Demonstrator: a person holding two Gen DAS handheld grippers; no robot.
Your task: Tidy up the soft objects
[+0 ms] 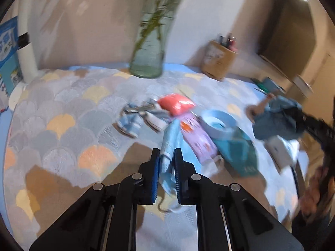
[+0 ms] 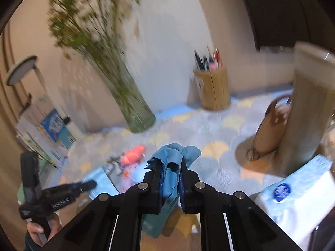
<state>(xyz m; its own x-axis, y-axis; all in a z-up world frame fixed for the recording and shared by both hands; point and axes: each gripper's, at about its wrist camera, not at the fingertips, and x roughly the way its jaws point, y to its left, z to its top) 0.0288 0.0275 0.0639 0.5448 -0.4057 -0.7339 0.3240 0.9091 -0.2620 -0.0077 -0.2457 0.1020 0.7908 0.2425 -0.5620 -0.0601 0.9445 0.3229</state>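
We hold a pair of tongs in each hand over a table covered with a cloth (image 1: pixel 62 108) printed in grey, yellow and orange scallops.

Left tongs (image 1: pixel 166 153): the jaws are closed on a pale blue cloth (image 1: pixel 170 144). The cloth is pinched between the two blue pads (image 1: pixel 155 177); part of it runs forward past the tips and part hangs loose behind them, with a thin cord trailing below.

Right tongs (image 2: pixel 170 163): the jaws are closed on a darker blue cloth (image 2: pixel 170 179). It fills the gap between the fingers and bunches up in folds above the tips.

Ahead of the left tongs lies a group of items on the table:
- a red-orange packet (image 1: pixel 175 103), furthest forward;
- a lilac packet (image 1: pixel 196 138), just right of the pale blue cloth;
- a light blue roll of tape (image 1: pixel 217 123), right of the lilac packet;
- a teal packet (image 1: pixel 238 152), under and behind the roll.

Further ahead stand a glass vase (image 1: pixel 147 58) with green stems and a wooden pen holder (image 1: pixel 217 60), both near the wall.

In the right wrist view, the left tongs appear low and to the left, held by a hand (image 2: pixel 38 230). To the right of the right tongs stand a tan handbag (image 2: pixel 270 129) and a tissue pack (image 2: pixel 297 192). Both views are blurred, so finer details are unclear.
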